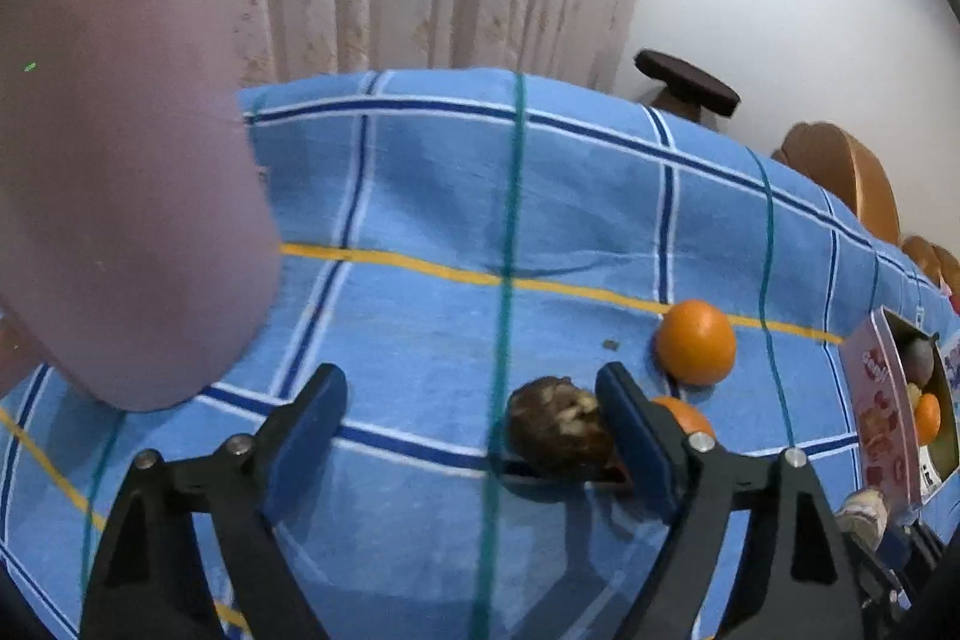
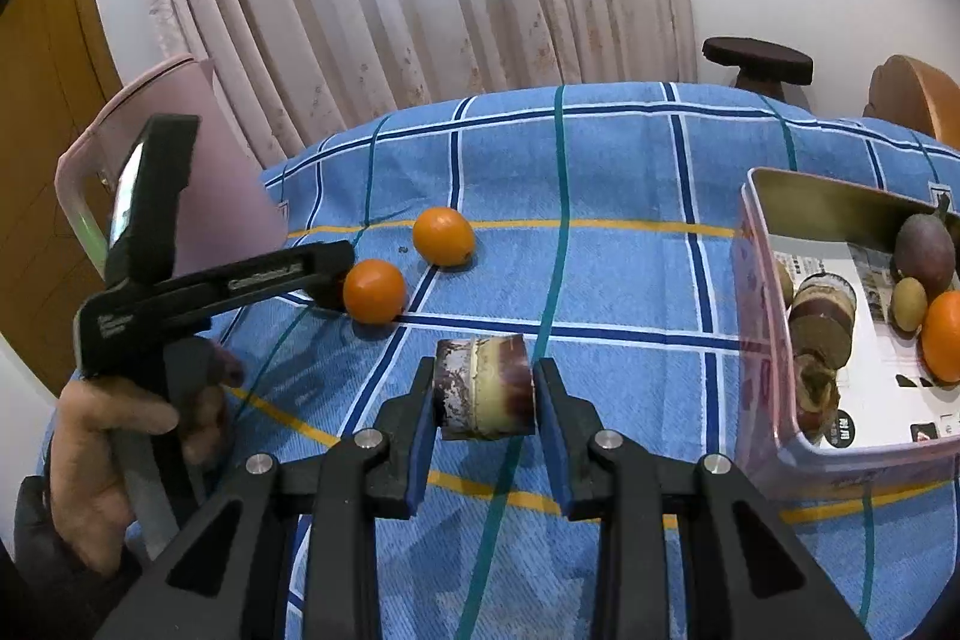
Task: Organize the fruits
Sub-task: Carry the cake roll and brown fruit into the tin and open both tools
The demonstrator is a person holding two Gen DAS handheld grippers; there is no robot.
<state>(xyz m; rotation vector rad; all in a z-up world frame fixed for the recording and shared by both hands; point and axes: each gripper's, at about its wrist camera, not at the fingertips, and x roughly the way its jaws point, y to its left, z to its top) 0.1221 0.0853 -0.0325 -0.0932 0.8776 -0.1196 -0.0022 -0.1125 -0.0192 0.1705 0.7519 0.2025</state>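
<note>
Right gripper point(image 2: 483, 394), nearest in its own wrist view, is pinching a short cut piece of sugarcane point(image 2: 483, 387) end to end between its blue pads, lifted clear of the blue checked tablecloth point(image 2: 600, 196). Pink box point(image 2: 757, 316) stands just to its right on the cloth and already contains a purple fruit, a small yellow one, an orange and more cane pieces.

Left gripper point(image 1: 474, 424) has its jaws spread, nothing pressed. A dark brown lumpy fruit point(image 1: 558, 427) sits between the fingers, close against the right-hand pad; I cannot tell whether it touches. Near orange point(image 1: 684, 415) is half hidden behind that same finger; far orange point(image 1: 696, 343) lies just beyond it. Both are loose on the cloth.

Risks, as judged:
- The cane is held on its flat ends only; a tilt on the way to the box could let it slip out.
- The box wall nearest the right gripper is tall; a low approach would likely knock it or push the box along the cloth.
- The left gripper's brown fruit sits off-centre; closing may shove it sideways into the near orange and set that rolling.

Room: bare cloth between the cane and the box, and beyond the oranges. A pink jug point(image 2: 198, 160) crowds the left gripper's left side. The table's far edge is well apart from all the fruit.
</note>
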